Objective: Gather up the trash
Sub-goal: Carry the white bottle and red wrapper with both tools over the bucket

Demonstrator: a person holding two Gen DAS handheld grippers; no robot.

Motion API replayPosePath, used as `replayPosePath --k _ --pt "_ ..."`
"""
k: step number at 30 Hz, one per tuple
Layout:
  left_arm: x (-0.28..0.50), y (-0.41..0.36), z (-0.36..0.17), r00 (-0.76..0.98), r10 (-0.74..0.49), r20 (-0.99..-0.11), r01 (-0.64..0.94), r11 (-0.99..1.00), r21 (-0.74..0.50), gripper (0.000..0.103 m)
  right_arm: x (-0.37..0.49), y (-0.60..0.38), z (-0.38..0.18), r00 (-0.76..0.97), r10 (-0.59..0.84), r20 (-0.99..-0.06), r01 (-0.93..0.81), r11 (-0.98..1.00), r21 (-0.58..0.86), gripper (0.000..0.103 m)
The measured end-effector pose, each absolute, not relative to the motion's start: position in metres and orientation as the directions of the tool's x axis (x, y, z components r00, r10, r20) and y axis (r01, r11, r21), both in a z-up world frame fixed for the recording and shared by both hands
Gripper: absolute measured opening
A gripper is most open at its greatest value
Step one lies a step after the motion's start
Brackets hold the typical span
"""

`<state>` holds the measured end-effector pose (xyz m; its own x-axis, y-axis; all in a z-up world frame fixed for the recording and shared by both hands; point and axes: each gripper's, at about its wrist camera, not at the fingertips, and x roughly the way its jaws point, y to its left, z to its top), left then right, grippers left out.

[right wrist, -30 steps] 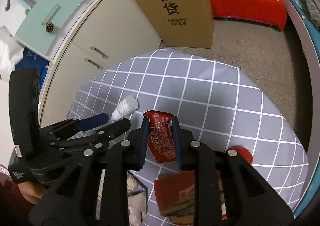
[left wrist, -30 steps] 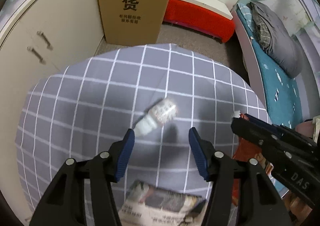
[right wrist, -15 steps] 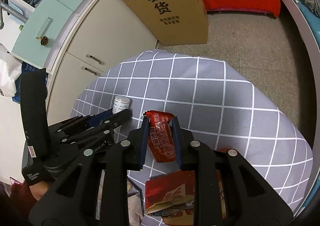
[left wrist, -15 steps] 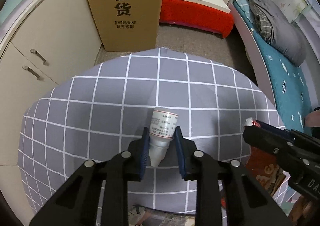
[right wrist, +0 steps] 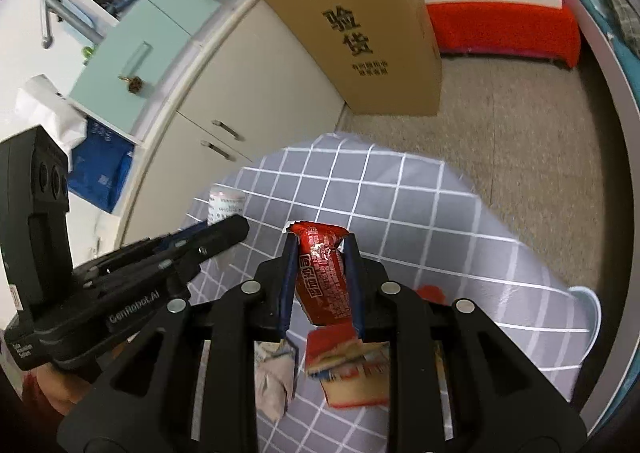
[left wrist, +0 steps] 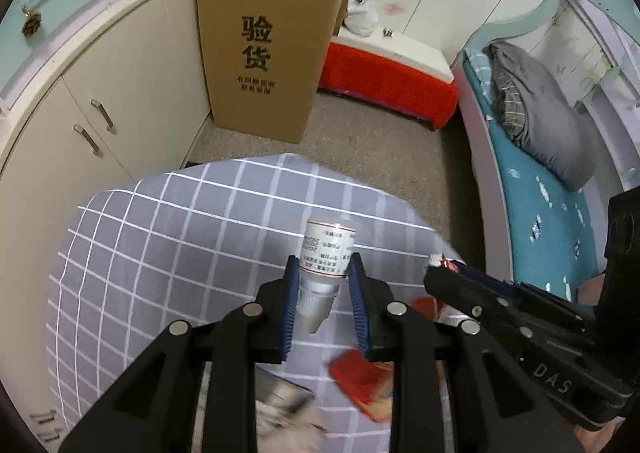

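My left gripper (left wrist: 323, 271) is shut on a small white bottle (left wrist: 326, 253) with a printed label and holds it above the grey checked tablecloth (left wrist: 180, 245). The bottle also shows in the right wrist view (right wrist: 225, 205), beside the left gripper (right wrist: 236, 227). My right gripper (right wrist: 320, 249) is shut on a red snack wrapper (right wrist: 324, 277), lifted over the cloth. The right gripper shows at the right of the left wrist view (left wrist: 434, 275). More trash lies on the cloth below: a red and orange packet (right wrist: 348, 369) and crumpled paper (right wrist: 276, 377).
A tall cardboard box (left wrist: 268, 41) stands on the floor beyond the table, next to cream cabinets (left wrist: 92, 93). A red bench (left wrist: 388, 77) and a bed (left wrist: 532, 157) with a grey pillow are at the right. Carpet lies between them.
My left gripper closed on the white bottle and lifted it off the cloth. My right gripper kept its hold on the red wrapper and rose with it.
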<state>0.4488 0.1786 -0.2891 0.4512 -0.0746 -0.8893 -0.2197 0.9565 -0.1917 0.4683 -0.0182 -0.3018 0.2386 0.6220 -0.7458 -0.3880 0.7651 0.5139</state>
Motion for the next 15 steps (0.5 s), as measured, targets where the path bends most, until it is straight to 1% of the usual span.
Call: replayPosePath --k 7,15 --pt "0.43 0.099 -0.25 0.486 -0.103 -0.868 -0.189 0.957 -0.219 0.024 0.448 -0.098 -0.257 0.313 0.639 -0.703 -0.39 0.761 0.518 0.023" --pt "0.412 -0.037 -0.225 0.5 -0.181 -0.847 -0.031 0.974 -0.226 0.024 0.413 -0.227 -0.229 0.433 0.577 -0.692 -0.321 0.816 0.48 0.023"
